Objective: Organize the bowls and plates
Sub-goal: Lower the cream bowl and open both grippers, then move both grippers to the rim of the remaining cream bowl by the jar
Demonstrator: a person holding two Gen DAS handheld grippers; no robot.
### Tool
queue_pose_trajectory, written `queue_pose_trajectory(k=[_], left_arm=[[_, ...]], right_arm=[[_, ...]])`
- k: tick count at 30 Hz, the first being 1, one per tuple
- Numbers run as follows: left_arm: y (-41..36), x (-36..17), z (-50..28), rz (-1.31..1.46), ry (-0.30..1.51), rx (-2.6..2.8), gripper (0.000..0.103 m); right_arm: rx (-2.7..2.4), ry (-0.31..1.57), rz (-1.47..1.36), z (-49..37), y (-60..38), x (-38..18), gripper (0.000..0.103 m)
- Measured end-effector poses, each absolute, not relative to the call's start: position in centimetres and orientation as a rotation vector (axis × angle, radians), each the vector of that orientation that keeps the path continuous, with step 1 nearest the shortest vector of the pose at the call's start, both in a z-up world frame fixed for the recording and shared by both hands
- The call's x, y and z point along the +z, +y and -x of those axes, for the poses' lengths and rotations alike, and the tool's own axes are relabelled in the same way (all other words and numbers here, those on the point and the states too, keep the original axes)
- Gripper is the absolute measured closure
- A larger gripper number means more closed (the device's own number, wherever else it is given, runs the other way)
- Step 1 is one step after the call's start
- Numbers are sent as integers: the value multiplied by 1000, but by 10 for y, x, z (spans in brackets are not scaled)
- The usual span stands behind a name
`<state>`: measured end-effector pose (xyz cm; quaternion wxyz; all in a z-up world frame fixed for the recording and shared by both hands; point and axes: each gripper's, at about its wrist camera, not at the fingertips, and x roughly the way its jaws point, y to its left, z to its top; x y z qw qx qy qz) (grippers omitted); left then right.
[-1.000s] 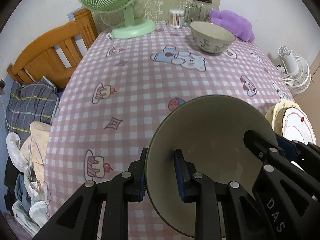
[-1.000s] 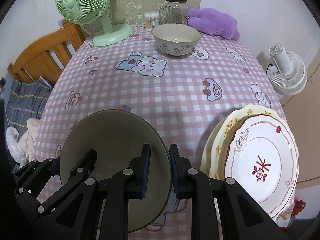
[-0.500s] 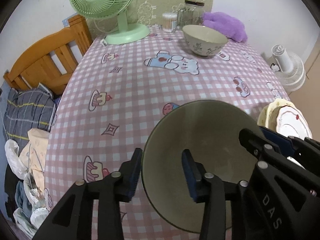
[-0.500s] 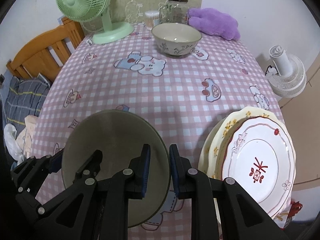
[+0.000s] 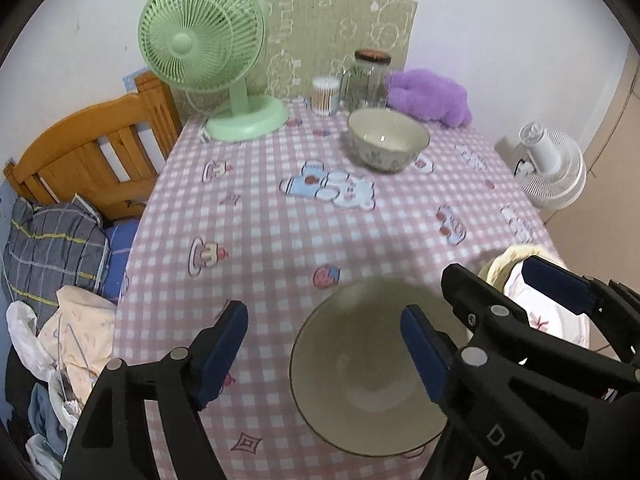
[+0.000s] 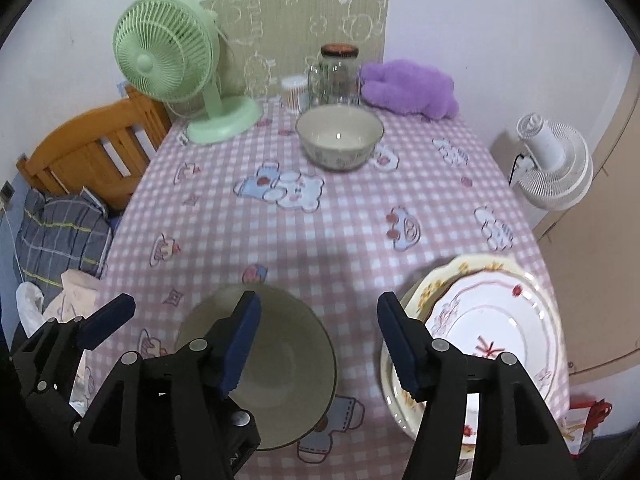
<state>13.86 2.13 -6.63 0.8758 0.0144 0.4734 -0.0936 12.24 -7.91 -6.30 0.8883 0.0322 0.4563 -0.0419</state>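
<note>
I am holding both tongs wide open over the near edge of the table [image 5: 280, 240], and neither is gripping anything. My left tongs [image 5: 324, 336] are gaping, with the right-hand pad hanging over the plain grey-green bowl [image 5: 372, 376] and the other pad out over bare cloth; I cannot tell whether that pad is touching the rim. My right tongs [image 6: 316, 340] are spread just as far, one pad above the bowl's right side and the other over the left rim of the stacked plates [image 6: 492, 328].

The grey-green bowl is sitting upright on the tablecloth at the near edge, just beside the plates at the near right corner, so I judge it is parked here within reach of both tongs. The patterned bowl [image 6: 339, 136] is standing well apart toward the far edge, near the glass jar [image 6: 338, 72] and the green fan [image 6: 176, 68]. I am guessing the two bowls belong nested, so bringing them together looks like the next job
</note>
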Motion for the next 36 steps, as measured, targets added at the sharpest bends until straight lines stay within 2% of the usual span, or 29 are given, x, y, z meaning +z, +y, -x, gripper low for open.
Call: queue_pose_trajectory(k=[1,4,21,36], left_arm=[[19,-62,-141,-31,976,-198,20],[14,-50,-148,-27,951,-199,20],[-49,-23,-214,-21,883,-97,20],[-94,-34,-283,-30,869,29,20]], right_arm=[[-85,939,-64,-124,-80,-58,31],[-93,908,-65,-128,-84,-44,26],[-54,839,-54,-197,-153,-9,25],[31,828,-40,-280,-206,-18,25]])
